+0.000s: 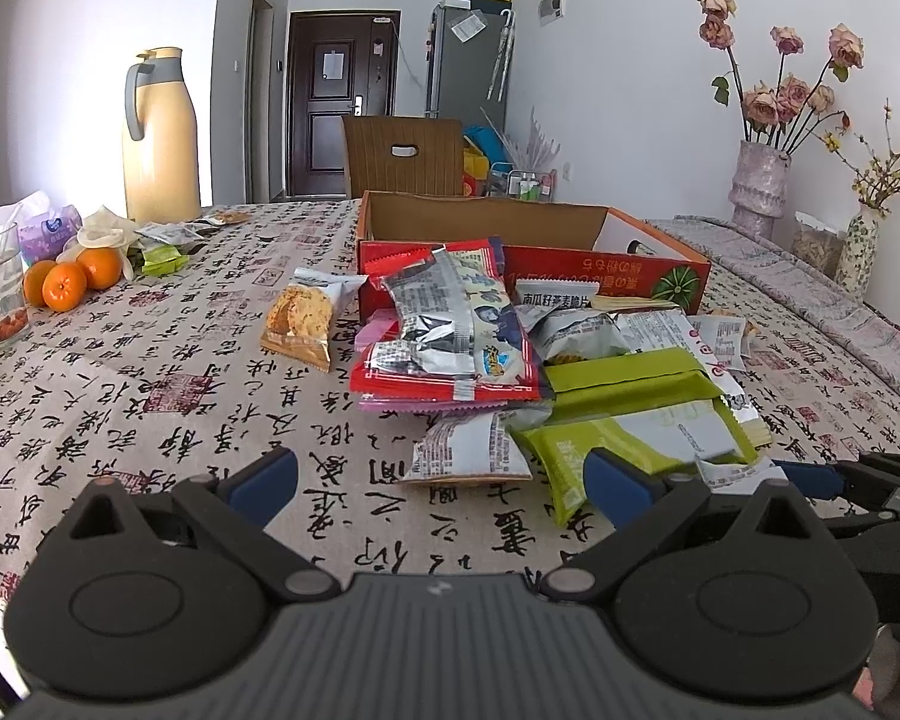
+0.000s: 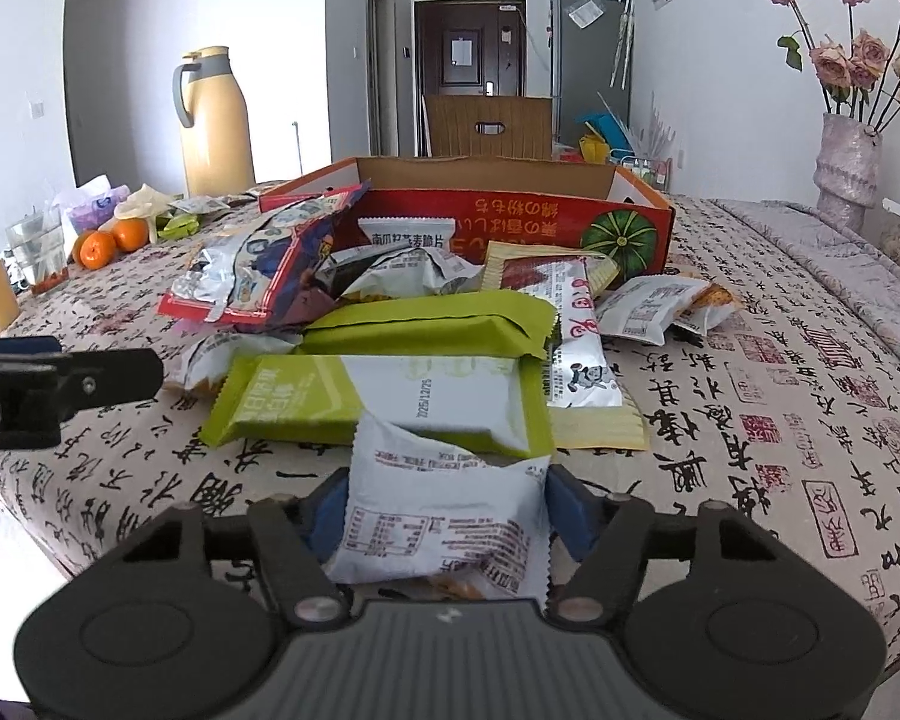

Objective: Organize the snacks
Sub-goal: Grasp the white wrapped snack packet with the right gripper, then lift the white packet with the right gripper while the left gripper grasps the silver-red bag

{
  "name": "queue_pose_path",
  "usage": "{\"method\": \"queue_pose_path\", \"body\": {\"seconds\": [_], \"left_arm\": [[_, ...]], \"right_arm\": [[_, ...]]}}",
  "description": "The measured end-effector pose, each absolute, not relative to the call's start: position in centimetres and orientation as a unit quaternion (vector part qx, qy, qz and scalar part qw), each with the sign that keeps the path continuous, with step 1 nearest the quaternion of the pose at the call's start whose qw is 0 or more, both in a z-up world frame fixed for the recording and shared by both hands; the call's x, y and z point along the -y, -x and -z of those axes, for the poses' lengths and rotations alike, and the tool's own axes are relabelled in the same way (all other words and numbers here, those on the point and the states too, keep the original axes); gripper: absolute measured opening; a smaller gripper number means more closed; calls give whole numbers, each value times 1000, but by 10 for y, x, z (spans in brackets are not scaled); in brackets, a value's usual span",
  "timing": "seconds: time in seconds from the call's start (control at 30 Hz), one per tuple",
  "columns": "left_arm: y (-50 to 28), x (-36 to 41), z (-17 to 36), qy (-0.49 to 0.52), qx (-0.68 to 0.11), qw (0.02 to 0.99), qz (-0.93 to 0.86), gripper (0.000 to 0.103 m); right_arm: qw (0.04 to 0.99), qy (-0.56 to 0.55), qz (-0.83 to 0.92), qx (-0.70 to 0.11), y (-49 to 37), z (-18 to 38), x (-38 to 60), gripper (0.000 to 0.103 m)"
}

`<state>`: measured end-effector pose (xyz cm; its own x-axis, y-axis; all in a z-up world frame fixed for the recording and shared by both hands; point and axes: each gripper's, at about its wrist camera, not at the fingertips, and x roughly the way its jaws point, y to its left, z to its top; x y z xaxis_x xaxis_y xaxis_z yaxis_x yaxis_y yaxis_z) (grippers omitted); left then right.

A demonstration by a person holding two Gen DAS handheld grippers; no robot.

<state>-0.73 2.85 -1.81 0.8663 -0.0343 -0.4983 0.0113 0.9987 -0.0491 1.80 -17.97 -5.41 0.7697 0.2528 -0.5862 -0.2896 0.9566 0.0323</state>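
Right wrist view: right tongs (image 2: 444, 516) clamp a white snack packet (image 2: 438, 516); left tongs (image 1: 444, 480) gape empty.

The room has white walls (image 1: 624, 60) and bright daylight. At the far end stands a dark brown door (image 1: 342, 90), and a grey fridge (image 1: 465, 60) stands to its right. A brown chair (image 1: 405, 156) stands behind the desk (image 1: 150, 396), which has a cloth with black calligraphy. A vase of dried roses (image 1: 759, 180) stands by the right wall.
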Motion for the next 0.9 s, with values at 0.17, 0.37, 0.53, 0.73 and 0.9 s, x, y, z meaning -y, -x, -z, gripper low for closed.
{"method": "queue_pose_path", "body": {"seconds": [0.17,0.37,0.53,0.73,0.9], "left_arm": [[7,-26,17,21,-259,966,13,103],[5,-25,16,20,-260,965,15,103],[-2,-21,12,19,-262,965,14,103],[-18,-18,3,17,-255,967,8,103],[-45,-17,-7,15,-254,967,-1,103]], "right_arm": [[942,27,-145,-301,-15,54,183,55],[945,4,-150,-291,-12,51,192,48],[951,-1,-154,-266,-7,42,198,48],[957,-15,-147,-249,-13,34,209,48],[962,-21,-135,-235,-26,28,216,48]]}}
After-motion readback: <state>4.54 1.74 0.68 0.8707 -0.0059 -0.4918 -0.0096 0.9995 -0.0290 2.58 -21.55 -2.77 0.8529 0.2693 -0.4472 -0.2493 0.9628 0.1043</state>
